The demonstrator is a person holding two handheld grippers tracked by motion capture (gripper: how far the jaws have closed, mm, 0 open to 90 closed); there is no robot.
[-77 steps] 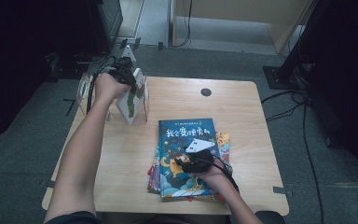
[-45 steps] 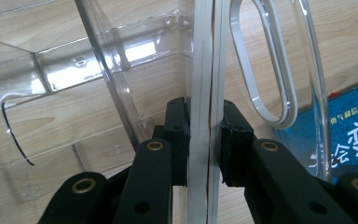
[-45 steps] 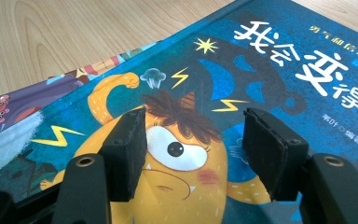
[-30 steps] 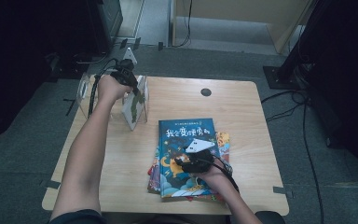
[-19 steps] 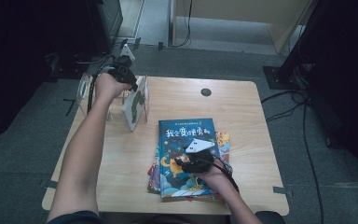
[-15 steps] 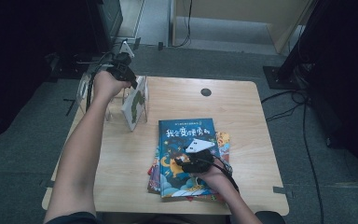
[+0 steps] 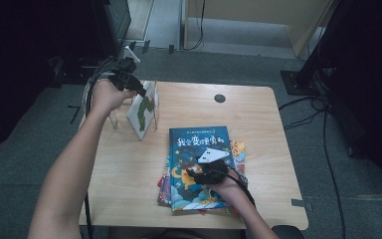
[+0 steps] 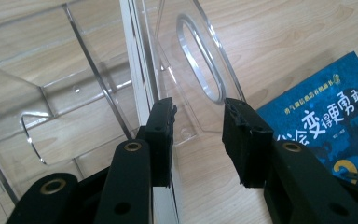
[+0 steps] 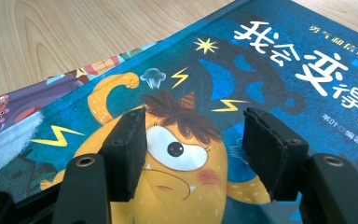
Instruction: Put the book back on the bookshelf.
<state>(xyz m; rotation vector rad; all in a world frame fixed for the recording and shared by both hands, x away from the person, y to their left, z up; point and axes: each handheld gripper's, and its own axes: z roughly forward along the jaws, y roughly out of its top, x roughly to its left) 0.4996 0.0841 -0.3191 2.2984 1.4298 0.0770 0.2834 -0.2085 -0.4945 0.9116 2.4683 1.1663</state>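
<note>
- At the far left of the surface point(image 7: 129, 199), a book point(image 7: 143, 110) is seen standing in a clear rack point(image 8: 65, 116); it leans a little and is propped by the rack's walls.
- Just above it the left gripper point(image 7: 138, 90) is held with its jaws parted; they have just been opening. No pad is pressed on anything, though a white edge, probably the book's, runs beside the left jaw.
- Near the front edge, the right gripper point(image 9: 193, 156) is rested open on the blue book point(image 7: 201, 164) topping the stack point(image 7: 236, 149); nothing is clamped.
- Risks are judged as follows: the standing book could be tipped or dragged out if a jaw catches its edge in withdrawal; the light rack could be knocked askew; the blue book could be slid off the stack by a sideways push.
</note>
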